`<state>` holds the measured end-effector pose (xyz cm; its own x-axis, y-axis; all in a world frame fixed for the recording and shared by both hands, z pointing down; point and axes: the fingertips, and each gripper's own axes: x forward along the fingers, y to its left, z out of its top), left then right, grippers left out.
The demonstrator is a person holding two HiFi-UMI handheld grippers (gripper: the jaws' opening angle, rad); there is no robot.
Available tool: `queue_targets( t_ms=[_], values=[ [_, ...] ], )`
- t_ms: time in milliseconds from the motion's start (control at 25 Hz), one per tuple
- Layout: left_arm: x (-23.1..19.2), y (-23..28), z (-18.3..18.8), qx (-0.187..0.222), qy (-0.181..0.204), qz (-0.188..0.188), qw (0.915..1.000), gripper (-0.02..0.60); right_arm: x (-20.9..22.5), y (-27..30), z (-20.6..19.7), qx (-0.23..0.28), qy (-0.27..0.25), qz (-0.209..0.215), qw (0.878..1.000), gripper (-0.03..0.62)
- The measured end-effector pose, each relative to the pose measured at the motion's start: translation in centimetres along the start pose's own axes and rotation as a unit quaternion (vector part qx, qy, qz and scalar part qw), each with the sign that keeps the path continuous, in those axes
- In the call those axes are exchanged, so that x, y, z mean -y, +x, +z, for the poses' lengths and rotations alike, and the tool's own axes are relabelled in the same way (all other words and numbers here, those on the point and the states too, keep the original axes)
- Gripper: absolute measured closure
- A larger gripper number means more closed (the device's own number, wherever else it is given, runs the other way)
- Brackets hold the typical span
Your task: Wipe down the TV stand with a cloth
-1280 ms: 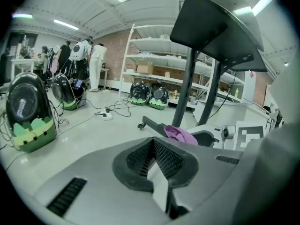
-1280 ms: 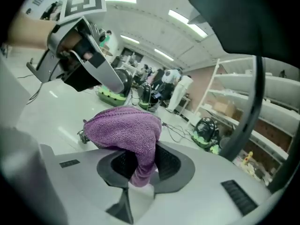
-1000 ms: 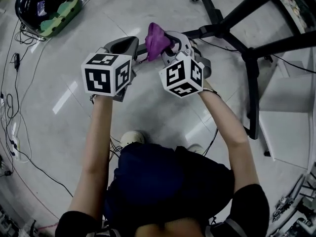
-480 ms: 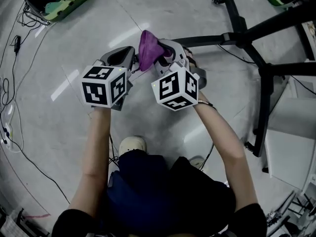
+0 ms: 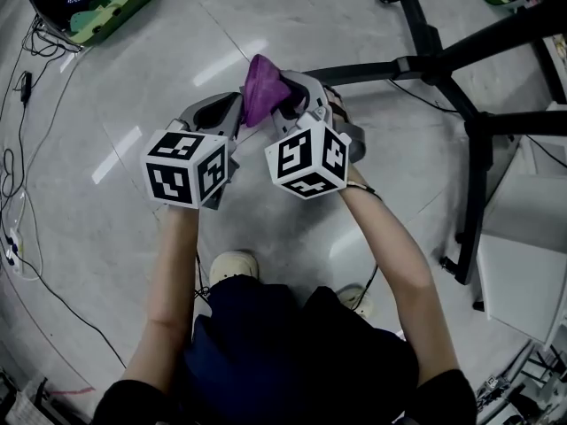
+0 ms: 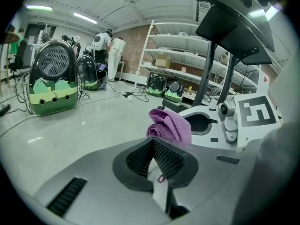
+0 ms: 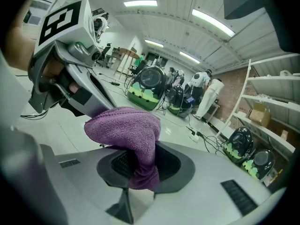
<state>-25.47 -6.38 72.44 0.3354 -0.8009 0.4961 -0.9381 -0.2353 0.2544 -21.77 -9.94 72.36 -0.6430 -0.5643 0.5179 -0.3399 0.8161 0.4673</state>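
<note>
A purple cloth [image 5: 263, 87] is bunched up and clamped in my right gripper [image 5: 283, 97], held above the floor. In the right gripper view the cloth [image 7: 125, 128] bulges out over the jaws of the right gripper [image 7: 136, 162]. My left gripper [image 5: 232, 106] sits close beside it on the left, shut with nothing held; its pads meet in the left gripper view [image 6: 153, 142], with the cloth [image 6: 169, 124] just beyond. The black TV stand [image 5: 427, 53] spreads its legs on the floor ahead and to the right of both grippers. Neither gripper touches it.
A black and green carrier [image 5: 89, 3] stands at the far left, with cables [image 5: 19, 158] trailing along the left floor. A white panel [image 5: 523, 255] lies to the right of the stand's leg [image 5: 469, 184]. Shelves [image 6: 187, 62] and people [image 6: 105, 41] fill the background.
Both grippers drew slightly closer together and toward me, and the stand shifted right in view. The cloth stayed clamped in the right gripper.
</note>
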Motion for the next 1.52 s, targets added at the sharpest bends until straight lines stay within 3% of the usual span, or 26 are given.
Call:
queue_targets(
  t_ms=[400,1240,1520],
  values=[
    [3.1,2.0,0.4,-0.002,-0.006,-0.034,0.9994,0.575,3.0,-1.1,-3.3,-0.019,0.024,-0.031,0.999,0.496],
    [9.6,9.6,2.0,-0.042,0.065,-0.091,0.9928,0.575,11.2,-4.4,-11.1,-0.073,0.078,-0.117,0.987,0.496],
    [12.2,12.2,2.5,-0.041,0.057,-0.113,0.9911,0.575,13.4,-5.6,-13.8,-0.099,0.068,-0.137,0.983,0.496]
  ],
)
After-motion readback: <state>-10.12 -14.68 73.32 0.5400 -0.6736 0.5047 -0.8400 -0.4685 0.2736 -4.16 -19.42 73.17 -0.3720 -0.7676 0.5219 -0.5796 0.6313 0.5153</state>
